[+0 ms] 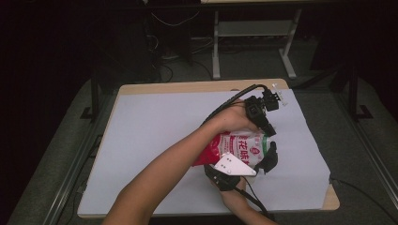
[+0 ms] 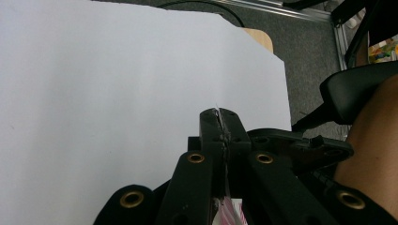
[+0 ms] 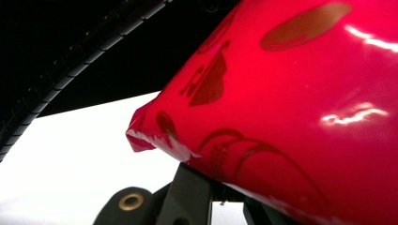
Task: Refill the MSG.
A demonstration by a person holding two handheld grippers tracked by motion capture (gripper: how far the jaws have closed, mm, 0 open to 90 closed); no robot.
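A red and white snack bag [image 1: 237,146] with printed characters is held above the white sheet [image 1: 155,136] between both grippers. My left gripper [image 1: 268,131], on the arm that crosses over from the lower left, is shut on the bag's far edge. In the left gripper view my left gripper [image 2: 220,123] pinches a thin film seam between its closed jaws. My right gripper [image 1: 271,158], with the grey plate [image 1: 234,165] on top, is shut on the bag's near right edge. The right gripper view has the glossy red bag [image 3: 300,98] lying over the jaws and hiding their tips.
The white sheet covers most of a wooden table [image 1: 187,86]. Grey carpet and metal rails [image 1: 80,154] flank it, and desk legs [image 1: 217,47] stand beyond the far edge. A black cable [image 1: 225,105] trails from the left gripper.
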